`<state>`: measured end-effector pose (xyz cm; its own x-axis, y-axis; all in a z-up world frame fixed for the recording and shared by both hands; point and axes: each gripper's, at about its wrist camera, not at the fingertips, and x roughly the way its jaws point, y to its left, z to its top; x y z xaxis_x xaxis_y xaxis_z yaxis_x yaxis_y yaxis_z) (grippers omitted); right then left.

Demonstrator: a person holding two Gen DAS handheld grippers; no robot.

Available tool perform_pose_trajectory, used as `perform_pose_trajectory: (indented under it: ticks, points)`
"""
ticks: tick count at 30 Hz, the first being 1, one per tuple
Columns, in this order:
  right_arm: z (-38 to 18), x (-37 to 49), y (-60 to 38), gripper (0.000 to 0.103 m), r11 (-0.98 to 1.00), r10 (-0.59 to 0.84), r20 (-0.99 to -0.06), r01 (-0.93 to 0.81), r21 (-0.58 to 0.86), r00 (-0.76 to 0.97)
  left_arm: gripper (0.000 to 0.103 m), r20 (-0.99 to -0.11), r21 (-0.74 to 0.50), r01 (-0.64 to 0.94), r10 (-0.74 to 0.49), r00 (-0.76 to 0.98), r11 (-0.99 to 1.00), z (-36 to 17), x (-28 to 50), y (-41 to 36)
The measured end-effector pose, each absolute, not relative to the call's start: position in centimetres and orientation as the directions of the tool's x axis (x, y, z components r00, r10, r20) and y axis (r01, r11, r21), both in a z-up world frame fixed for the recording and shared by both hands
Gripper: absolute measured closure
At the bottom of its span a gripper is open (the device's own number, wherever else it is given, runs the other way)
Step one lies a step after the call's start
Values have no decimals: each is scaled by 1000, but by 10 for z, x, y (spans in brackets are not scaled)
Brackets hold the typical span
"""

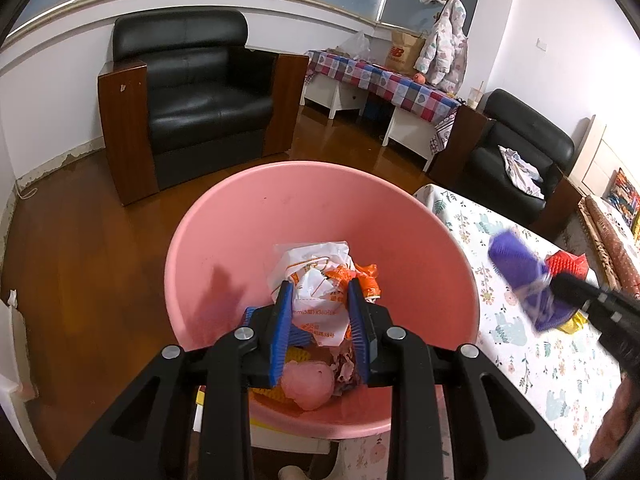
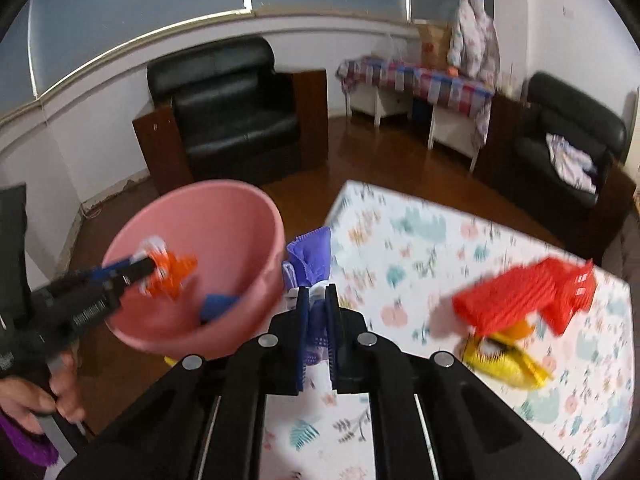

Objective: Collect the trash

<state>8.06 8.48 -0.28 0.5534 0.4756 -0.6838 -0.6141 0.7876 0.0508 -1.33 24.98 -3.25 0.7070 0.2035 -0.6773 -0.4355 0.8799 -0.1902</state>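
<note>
Two grippers: left gripper (image 1: 320, 316), right gripper (image 2: 318, 320). One pink basin (image 1: 400, 216). Two black armchairs (image 1: 200, 92) (image 1: 520, 148). On the counter (image 2: 420, 240): one red mesh piece (image 2: 520, 292), one yellow wrapper (image 2: 504, 360). One purple mesh piece (image 2: 310, 256).

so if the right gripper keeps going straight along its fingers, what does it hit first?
Probably the pink basin: its near rim sits just ahead and left of the right gripper, which is shut on the purple wrapper. Depth is unclear; it might instead pass the rim on the right, over the table edge.

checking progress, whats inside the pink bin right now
Inside the pink bin: a white-orange wrapper between the left gripper fingers, pink, yellow and blue scraps beneath. The bottom is covered.
</note>
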Motion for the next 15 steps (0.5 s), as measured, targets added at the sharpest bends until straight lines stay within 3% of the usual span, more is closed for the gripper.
perform_pose_trajectory:
  ticks: [8,15]
  points:
    - [21,66,142,95,728,514,-654,-685,-10,555,76,-675,-175,-441,219,705,880,-33,-13,249]
    - [17,66,171,95,709,525,-659,-705,-11,539,64,-687,-149,-452,237,687,880,-36,-14,255]
